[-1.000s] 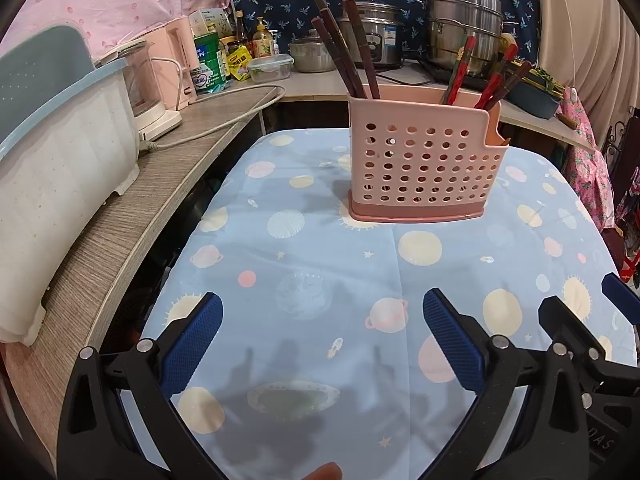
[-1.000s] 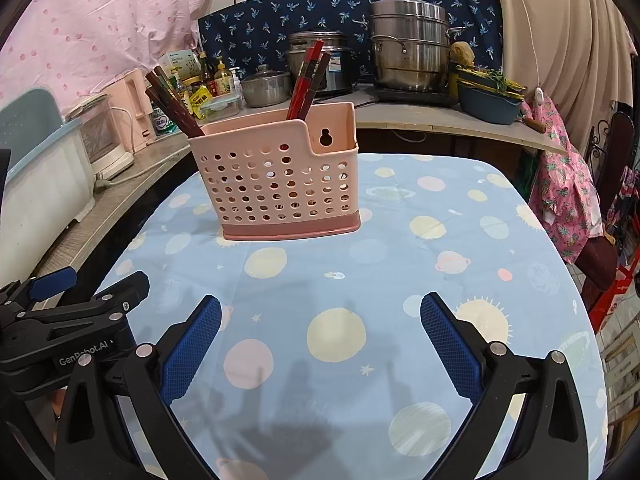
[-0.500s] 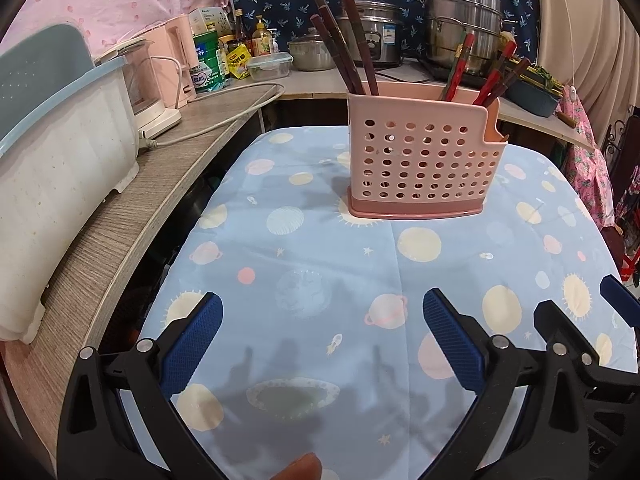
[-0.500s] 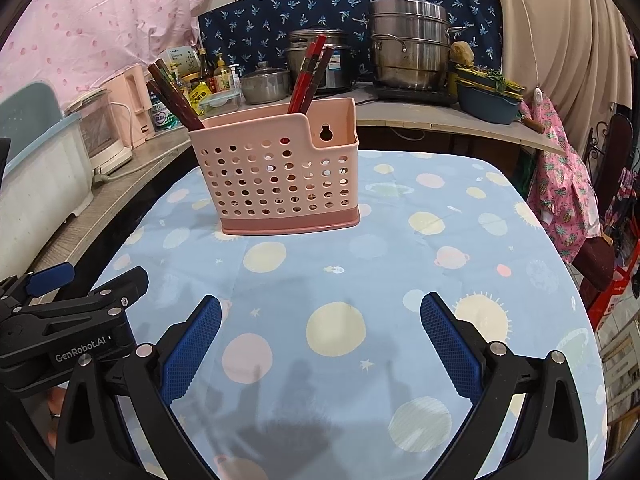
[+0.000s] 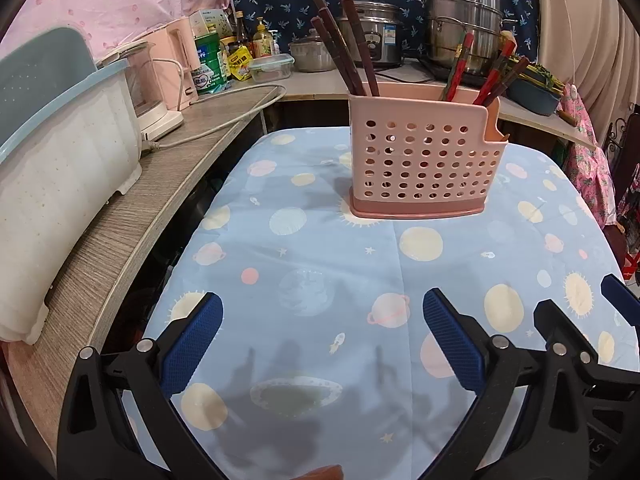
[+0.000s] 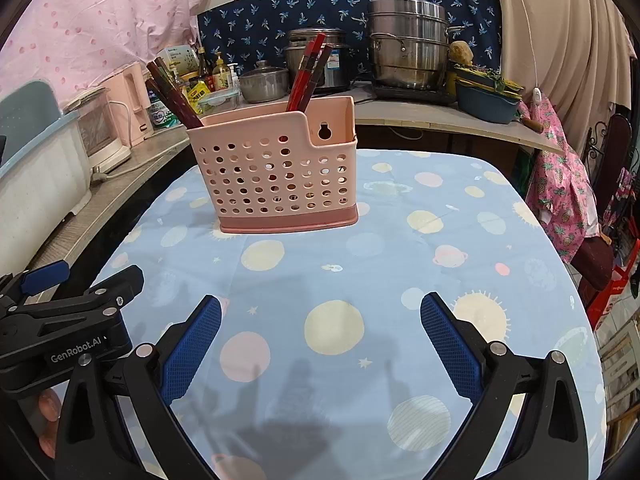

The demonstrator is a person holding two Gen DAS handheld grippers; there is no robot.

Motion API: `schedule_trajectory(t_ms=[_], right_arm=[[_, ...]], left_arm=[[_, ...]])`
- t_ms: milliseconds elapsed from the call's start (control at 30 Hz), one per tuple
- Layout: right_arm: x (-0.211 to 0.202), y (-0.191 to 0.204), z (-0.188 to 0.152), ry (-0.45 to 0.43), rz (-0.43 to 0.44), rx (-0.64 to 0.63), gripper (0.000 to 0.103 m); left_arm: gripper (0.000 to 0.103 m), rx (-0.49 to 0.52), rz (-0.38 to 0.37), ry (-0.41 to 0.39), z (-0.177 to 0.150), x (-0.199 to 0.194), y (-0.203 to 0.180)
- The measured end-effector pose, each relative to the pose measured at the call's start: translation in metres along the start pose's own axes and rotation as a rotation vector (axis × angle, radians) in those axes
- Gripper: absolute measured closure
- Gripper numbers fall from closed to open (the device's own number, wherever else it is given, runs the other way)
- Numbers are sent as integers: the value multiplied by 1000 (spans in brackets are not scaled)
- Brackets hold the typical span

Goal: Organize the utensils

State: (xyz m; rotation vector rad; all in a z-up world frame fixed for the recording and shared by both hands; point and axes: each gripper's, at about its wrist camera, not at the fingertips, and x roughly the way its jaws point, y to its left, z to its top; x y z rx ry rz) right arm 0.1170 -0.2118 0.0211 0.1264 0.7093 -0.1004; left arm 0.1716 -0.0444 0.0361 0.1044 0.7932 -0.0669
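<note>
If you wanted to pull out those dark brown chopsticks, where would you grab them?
Probably by the upper ends of the brown chopsticks, coming from above. They stand in the left end of the pink holder, leaning left, and only their tops clear the rim. The open left tool sits nearer that end; tilt it to match the lean and close across the bundle.

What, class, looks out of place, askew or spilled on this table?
Nothing stands out. The pink utensil holder stands upright on the tablecloth, dark chopsticks at one end, red chopsticks at the other, merely leaning. Nothing spilled.
</note>
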Motion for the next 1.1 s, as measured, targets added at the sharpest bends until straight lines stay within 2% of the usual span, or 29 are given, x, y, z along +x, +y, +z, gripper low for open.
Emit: schedule_trajectory(t_ms=[400,1100], right_arm=[[1,1,-1,1,-4,-3,7],[6,2,1,10,-3,0,7]], left_arm=[[7,-6,-5,29,0,5,1],[7,-14,-1,7,2,7,0]])
